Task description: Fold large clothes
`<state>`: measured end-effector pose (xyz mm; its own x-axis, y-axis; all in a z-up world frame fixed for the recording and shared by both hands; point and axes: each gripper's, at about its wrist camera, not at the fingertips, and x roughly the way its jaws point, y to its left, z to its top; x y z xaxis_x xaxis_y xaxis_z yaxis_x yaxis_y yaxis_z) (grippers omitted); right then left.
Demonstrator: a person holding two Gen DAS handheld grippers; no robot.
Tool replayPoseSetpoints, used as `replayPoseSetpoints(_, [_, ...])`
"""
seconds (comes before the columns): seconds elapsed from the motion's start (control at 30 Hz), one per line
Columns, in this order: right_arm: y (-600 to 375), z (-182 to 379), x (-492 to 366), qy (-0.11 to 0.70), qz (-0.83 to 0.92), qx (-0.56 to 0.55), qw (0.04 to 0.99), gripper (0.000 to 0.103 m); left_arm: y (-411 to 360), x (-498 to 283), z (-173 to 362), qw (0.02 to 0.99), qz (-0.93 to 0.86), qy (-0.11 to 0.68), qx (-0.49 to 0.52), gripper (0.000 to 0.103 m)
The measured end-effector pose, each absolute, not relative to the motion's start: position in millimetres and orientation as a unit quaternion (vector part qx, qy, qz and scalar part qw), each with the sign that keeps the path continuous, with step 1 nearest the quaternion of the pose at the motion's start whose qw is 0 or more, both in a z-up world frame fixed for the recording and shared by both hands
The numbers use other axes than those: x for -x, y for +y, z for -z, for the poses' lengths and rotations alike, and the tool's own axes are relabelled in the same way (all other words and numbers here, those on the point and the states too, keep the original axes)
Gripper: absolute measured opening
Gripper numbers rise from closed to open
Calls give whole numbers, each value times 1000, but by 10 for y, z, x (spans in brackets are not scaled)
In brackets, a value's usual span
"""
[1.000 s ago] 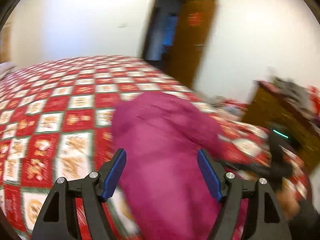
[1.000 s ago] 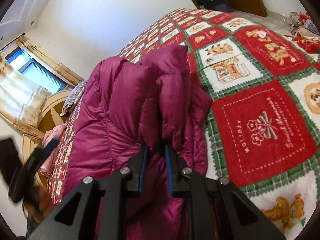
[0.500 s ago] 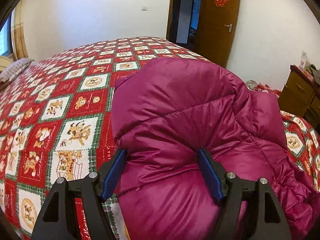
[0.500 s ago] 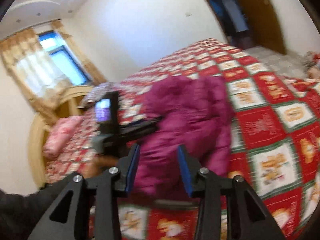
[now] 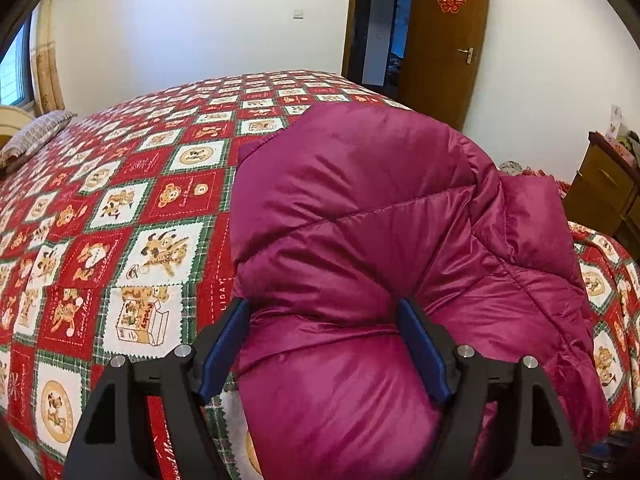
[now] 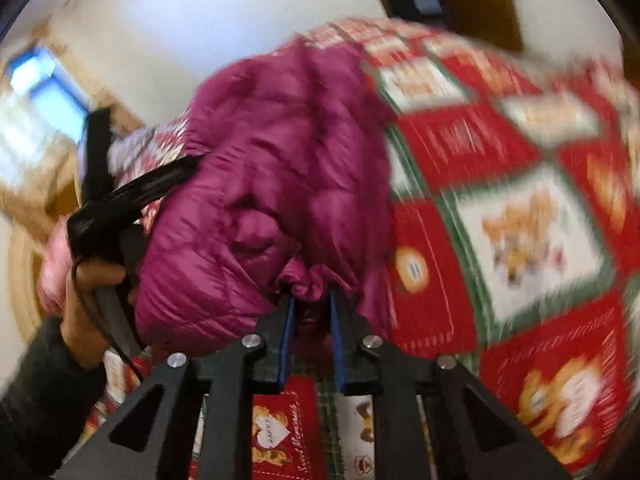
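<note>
1. Because the right wrist view is smearing with motion, the quilt (image 6: 520,208) squares there are hard to read, and the window (image 6: 36,92) is only a bright blur.
2. The jacket (image 5: 360,220) is lying in a puffy heap on the quilt (image 5: 120,220), covering the bed's near right part; its lower edge is running out of the left view.
3. The left gripper (image 5: 324,312) is standing wide open, its blue pads flanking a bulge of the jacket; whether they are touching the fabric is unclear.
4. The right gripper (image 6: 312,304) is closing its narrow jaws on a gathered hem of the jacket (image 6: 272,168), and the cloth is bunching just above the tips.
5. The left hand (image 6: 84,300) is showing in the right view, holding its tool beside the jacket.
6. Compared with half a second ago, the right gripper is now pinching the hem, where before it was hovering open and well short of the jacket; the left gripper's view is barely differing.
</note>
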<state>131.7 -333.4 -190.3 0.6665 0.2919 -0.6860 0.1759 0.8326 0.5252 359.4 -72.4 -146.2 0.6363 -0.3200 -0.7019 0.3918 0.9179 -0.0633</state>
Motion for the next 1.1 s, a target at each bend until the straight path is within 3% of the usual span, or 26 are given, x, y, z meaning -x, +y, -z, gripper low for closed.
replayPoseSetpoints(0.17, [-3422,1921,-1240,425,-38,-297,854,16,-734,-3558,1473,906,191,372,-58,78])
replayPoseSetpoints(0.37, [-3646,1095,-1343,351,9,-249,902,19,-747,-3553,1465,909,181,373,-53,78])
replayPoseSetpoints(0.53, [-3608,671,-2193,315,18,-251,915,25,-775,-3528,1457,909,174,374,-54,79])
replayPoseSetpoints(0.7, [-3395,1003,-3017,369,63,-184,909,25,-774,-3540,1448,907,175,378,-57,79])
replayPoseSetpoints(0.9, [-3465,1502,-2988,382,109,-136,908,19,-750,-3638,1322,896,198,393,-57,80])
replayPoseSetpoints(1.1, [-3503,1620,-2951,370,101,-149,911,19,-904,-3743,1152,909,175,361,-111,80])
